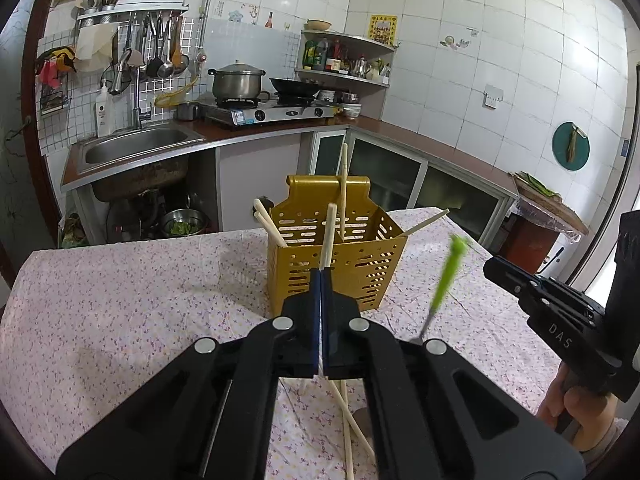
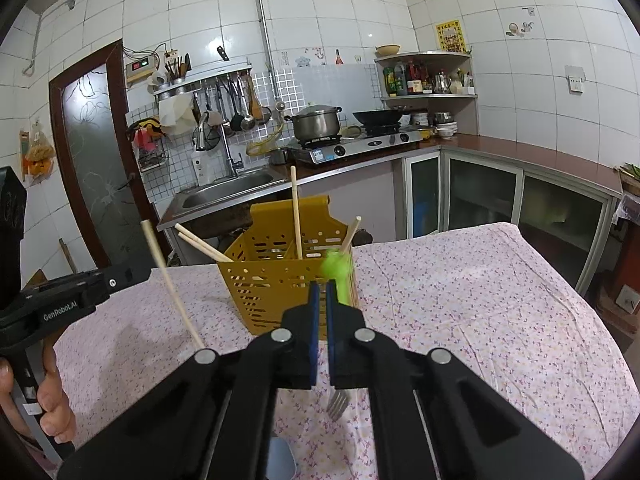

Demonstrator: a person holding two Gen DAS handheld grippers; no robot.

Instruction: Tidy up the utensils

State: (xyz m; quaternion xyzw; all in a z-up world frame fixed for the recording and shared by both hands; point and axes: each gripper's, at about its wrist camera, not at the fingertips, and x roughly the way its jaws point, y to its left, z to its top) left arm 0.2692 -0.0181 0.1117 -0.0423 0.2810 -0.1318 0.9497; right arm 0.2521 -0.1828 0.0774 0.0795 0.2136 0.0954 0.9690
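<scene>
A yellow slotted utensil holder (image 1: pixel 340 260) stands on the floral tablecloth, holding several wooden chopsticks (image 1: pixel 343 184); it also shows in the right wrist view (image 2: pixel 280 284). My left gripper (image 1: pixel 323 276) is shut on a wooden chopstick (image 1: pixel 329 236), held upright in front of the holder; that chopstick also shows in the right wrist view (image 2: pixel 170 284). My right gripper (image 2: pixel 320 290) is shut on a green-handled fork (image 2: pixel 338 276), tines (image 2: pixel 338 404) down, beside the holder's right front corner. The fork shows blurred in the left wrist view (image 1: pixel 446 276).
Two loose chopsticks (image 1: pixel 348 412) lie on the table (image 1: pixel 120 320) under my left gripper. A grey object (image 2: pixel 282 460) lies under my right gripper. Behind the table are a sink (image 1: pixel 136 148), a gas stove with pot (image 1: pixel 238 82) and wok, and low cabinets.
</scene>
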